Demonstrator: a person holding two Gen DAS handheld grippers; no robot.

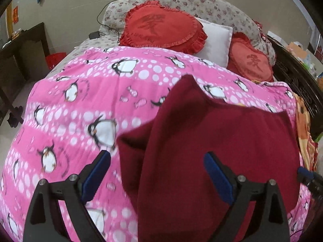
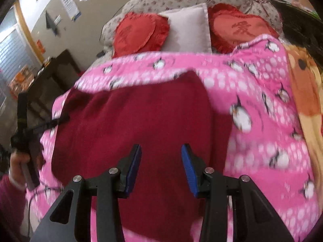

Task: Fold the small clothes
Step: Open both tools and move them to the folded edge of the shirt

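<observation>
Over a pink penguin-print quilt (image 1: 80,104), our left gripper (image 1: 157,173) and right gripper (image 2: 160,168) hover agape and empty above the partly folded dark-red fleece garment (image 2: 141,121), folds remaining.

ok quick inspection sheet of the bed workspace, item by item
surface: pink penguin quilt covering the bed
job's things: dark red garment lying on the quilt, partly folded
clutter: two red heart cushions, white pillow, orange blanket at the right edge
grippers: left gripper open over the garment's edge; right gripper open above the garment
cables: black cable by the floral pillow
surroundings: dark desk, papers on the wall
</observation>
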